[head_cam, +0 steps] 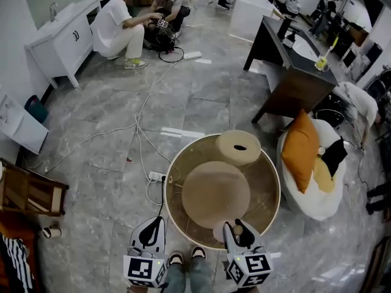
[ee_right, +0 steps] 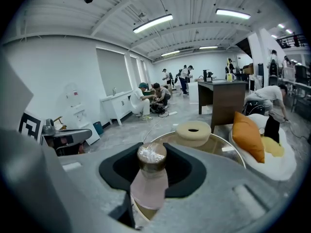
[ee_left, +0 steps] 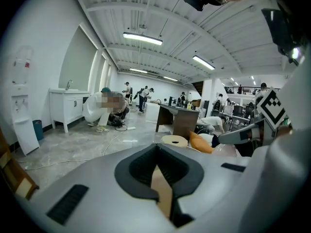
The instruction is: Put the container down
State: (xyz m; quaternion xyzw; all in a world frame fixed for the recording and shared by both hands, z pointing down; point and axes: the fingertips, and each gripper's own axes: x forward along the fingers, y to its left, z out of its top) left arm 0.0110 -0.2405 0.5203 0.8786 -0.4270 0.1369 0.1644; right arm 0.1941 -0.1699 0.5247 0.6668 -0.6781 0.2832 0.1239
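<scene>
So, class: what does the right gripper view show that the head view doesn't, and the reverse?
Only the right gripper view: the ceiling lights. Only the head view: the person's shoes and a power strip on the floor. Both: the container clamped in the right gripper, the round table, the beige ring on it, and the orange cushion.

At the lower middle of the head view sit two pale grey moulded-plastic grippers, the left gripper [head_cam: 149, 226] and the right gripper [head_cam: 235, 232], each tapering to a narrow tip lined in black. Each carries a white cube [head_cam: 145, 270] printed with black square markers. In the gripper views, dark rectangular slots flank a black recess. Between the grippers at the bottom edge show blue jeans [head_cam: 186, 278] and dark-and-pale shoes [head_cam: 176, 259].
</scene>
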